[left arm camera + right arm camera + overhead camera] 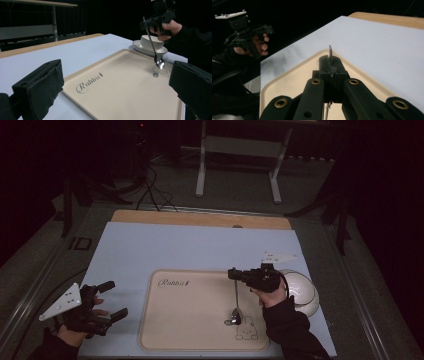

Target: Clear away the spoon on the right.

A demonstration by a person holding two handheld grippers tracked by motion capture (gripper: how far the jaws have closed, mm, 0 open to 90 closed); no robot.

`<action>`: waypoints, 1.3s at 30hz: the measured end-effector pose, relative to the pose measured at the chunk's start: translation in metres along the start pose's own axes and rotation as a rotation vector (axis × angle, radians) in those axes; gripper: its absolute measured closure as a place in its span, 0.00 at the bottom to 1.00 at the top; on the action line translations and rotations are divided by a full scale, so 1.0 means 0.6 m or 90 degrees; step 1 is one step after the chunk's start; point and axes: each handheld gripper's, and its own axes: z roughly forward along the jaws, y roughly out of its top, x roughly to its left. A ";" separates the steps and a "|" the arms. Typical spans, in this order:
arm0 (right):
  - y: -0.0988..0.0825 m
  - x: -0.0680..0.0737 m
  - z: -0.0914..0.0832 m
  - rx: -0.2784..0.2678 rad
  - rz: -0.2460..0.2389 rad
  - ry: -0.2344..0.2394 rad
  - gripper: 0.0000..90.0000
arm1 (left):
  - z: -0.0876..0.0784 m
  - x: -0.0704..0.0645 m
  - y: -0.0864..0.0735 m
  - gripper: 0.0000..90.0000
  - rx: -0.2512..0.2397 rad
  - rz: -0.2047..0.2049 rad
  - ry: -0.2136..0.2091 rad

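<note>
right gripper (234, 273) fingers pinch the spoon (236, 300) handle, bowl hanging over the tray (200, 330) at five o'clock; lower gently, lay it flat. left gripper (112, 300) fingers spread, idle.

**Hidden, cropped, too small**

In the right gripper view, spoon (330, 53) mostly swallowed by the shut jaws of the right hand-held gripper (330, 65); just a thin handle end above and a sliver below. In the high view, bowl (300, 287) and saucer (314, 306) partly covered by the holding hand and sleeve. Left hand-held gripper (117, 87) cut off at the bottom edge in its own view. Small dark spot under the spoon on the tray (125, 87), too small to identify. Bench (200, 245) surroundings lost in darkness.
</note>
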 end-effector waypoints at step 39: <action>-0.074 -0.047 0.029 0.072 0.132 -0.068 0.94 | 0.001 0.000 0.000 0.00 0.002 0.002 -0.006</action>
